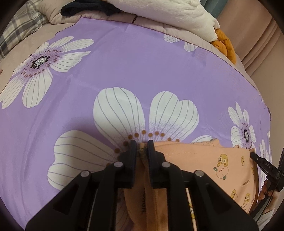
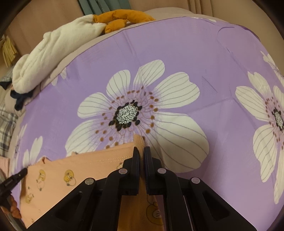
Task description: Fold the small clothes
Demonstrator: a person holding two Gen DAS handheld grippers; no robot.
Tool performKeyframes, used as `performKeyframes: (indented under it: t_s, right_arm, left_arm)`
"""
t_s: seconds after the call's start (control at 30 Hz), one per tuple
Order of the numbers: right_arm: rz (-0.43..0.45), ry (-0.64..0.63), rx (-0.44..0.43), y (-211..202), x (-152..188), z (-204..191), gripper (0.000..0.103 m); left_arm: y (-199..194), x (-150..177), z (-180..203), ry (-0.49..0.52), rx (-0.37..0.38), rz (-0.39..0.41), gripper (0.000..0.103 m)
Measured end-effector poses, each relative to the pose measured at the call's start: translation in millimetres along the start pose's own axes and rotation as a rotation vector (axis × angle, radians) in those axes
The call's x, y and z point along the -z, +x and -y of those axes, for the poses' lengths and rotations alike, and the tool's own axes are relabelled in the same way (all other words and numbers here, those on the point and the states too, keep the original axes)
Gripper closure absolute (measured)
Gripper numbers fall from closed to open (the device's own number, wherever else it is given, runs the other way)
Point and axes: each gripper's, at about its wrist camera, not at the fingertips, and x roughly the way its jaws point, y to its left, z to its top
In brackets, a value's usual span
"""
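A small peach garment [image 1: 204, 160] printed with yellow chicks lies over the purple flowered sheet [image 1: 133, 71]. My left gripper [image 1: 142, 144] is shut on one corner of its edge. My right gripper [image 2: 141, 150] is shut on the other corner of the peach garment [image 2: 79, 168], whose edge stretches between the two grippers. The right gripper's fingertip [image 1: 255, 157] shows at the right edge of the left wrist view. The left gripper's fingertip [image 2: 21, 173] shows at the lower left of the right wrist view. The garment's lower part hangs under the grippers, mostly hidden.
A cream plush blanket [image 2: 53, 51] and an orange cloth [image 2: 122, 17] lie at the far edge of the sheet [image 2: 177, 53]. A dark garment [image 1: 85, 8] and a plaid fabric [image 1: 21, 32] lie at the far left. A beige curtain [image 1: 257, 39] hangs behind.
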Motion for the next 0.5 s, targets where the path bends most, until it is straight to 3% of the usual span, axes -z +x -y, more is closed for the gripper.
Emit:
performKeyframes:
  t_s: [0.1, 0.17, 0.3, 0.37, 0.43, 0.47, 0.5]
  right_arm:
    - [0.005, 0.002, 0.028, -5.4, -2.1, -1.0, 0.098]
    - [0.007, 0.012, 0.026, -12.0, -2.4, -0.4, 0.097]
    - [0.043, 0.006, 0.073, -31.9, -1.3, -1.8, 0.093]
    - [0.063, 0.006, 0.06, -47.3, 1.1, -2.1, 0.09]
    - [0.085, 0.008, 0.054, -61.4, 4.1, -2.8, 0.073]
    - [0.108, 0.01, 0.05, -72.2, 7.0, -3.6, 0.056]
    - [0.124, 0.011, 0.049, -78.1, 8.3, -4.9, 0.046]
  left_arm:
    - [-10.3, 1.5, 0.1, -0.007, -0.008, 0.012, 0.076]
    - [-18.3, 3.7, -0.8, -0.015, -0.015, 0.02, 0.056]
    - [-42.9, 11.8, -0.3, -0.003, 0.005, 0.049, 0.045]
    - [-58.0, 17.9, 1.1, 0.006, 0.014, 0.065, 0.033]
    - [-71.8, 24.5, 2.6, 0.011, 0.031, 0.079, 0.025]
    - [-75.8, 26.9, 3.8, 0.013, 0.037, 0.082, 0.023]
    - [-83.0, 31.9, 5.2, 0.018, 0.048, 0.086, 0.021]
